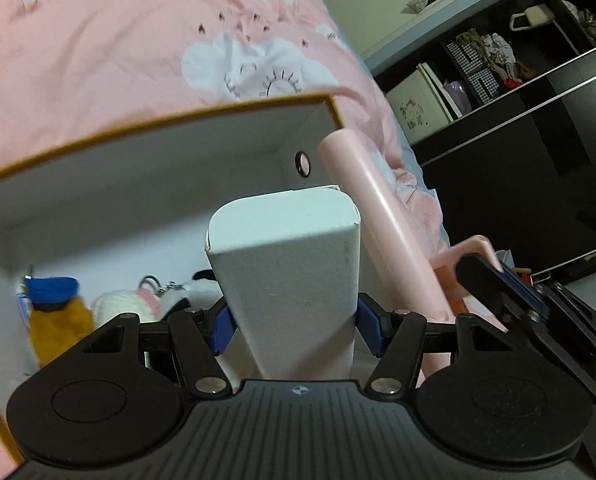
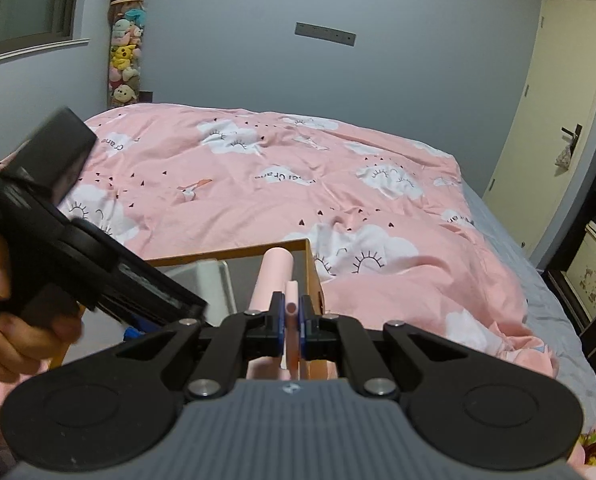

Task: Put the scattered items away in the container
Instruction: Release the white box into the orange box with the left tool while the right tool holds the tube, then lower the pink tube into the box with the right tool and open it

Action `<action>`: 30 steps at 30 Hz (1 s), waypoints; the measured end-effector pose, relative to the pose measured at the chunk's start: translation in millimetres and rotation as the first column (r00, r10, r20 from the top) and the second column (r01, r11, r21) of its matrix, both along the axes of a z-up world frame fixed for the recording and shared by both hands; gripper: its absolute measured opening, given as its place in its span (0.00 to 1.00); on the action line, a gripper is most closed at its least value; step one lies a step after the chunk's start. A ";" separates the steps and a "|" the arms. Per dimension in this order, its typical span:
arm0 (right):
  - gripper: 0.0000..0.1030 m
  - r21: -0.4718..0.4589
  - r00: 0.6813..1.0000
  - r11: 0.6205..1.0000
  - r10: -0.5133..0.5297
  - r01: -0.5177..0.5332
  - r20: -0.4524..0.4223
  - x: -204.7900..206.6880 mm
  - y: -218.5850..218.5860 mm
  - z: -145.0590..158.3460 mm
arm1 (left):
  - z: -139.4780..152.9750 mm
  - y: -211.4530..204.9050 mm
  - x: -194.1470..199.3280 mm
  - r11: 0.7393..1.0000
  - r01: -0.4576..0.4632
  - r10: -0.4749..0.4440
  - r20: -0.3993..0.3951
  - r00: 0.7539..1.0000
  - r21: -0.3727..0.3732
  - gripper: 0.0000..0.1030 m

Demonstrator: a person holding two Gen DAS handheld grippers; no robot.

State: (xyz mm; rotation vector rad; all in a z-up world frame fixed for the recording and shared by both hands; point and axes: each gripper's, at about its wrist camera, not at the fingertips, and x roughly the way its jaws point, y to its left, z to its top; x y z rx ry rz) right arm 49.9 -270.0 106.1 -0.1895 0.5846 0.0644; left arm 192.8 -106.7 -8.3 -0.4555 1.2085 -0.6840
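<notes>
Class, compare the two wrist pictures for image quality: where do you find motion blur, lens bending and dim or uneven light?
Left wrist view: the container rim bows in a fisheye curve; the white box is slightly soft; the wardrobe shelves are dark. Right wrist view: the left gripper and hand smear with motion; the bedspread is sharp; the door leans from distortion.

Both grippers are black, with blue pads (image 1: 221,330) on their fingers and silver screws at the linkage pivots. The left gripper (image 1: 293,328) has a dark ribbed body; the right gripper (image 2: 293,316) has a grey ribbed one with a small round emblem.
</notes>
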 end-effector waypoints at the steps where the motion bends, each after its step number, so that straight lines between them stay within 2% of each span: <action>1: 0.07 0.002 1.000 1.000 -0.004 0.004 -0.001 0.8 -1.0 -1.5 | -3.9 -2.9 1.7 1.000 0.001 -0.001 -0.006 1.000 0.001 0.70; 11: 0.07 0.017 0.999 0.999 -0.034 0.034 -0.034 4.6 -8.2 -13.3 | -29.2 -21.3 9.3 1.000 0.029 -0.029 -0.041 0.999 0.000 0.69; 13: 0.07 0.009 0.999 0.999 -0.034 0.034 -0.030 1.7 -2.3 -11.1 | -28.3 -17.7 7.7 1.000 0.019 -0.020 -0.036 0.999 -0.012 0.69; 18: 0.07 -0.010 0.999 0.999 -0.038 0.038 -0.026 1.1 0.7 -12.9 | -17.1 -9.8 1.6 1.000 0.000 -0.001 0.024 1.000 0.011 0.73; 24: 0.07 -0.042 0.999 0.999 -0.030 0.029 -0.023 1.9 6.6 -15.5 | -12.5 0.2 -1.9 1.000 -0.027 0.027 0.037 0.999 -0.004 0.73; 30: 0.07 -0.108 1.000 0.994 0.020 -0.021 -0.009 4.7 22.1 -21.1 | -9.3 18.5 -5.9 0.995 -0.097 0.097 0.051 0.994 0.003 0.72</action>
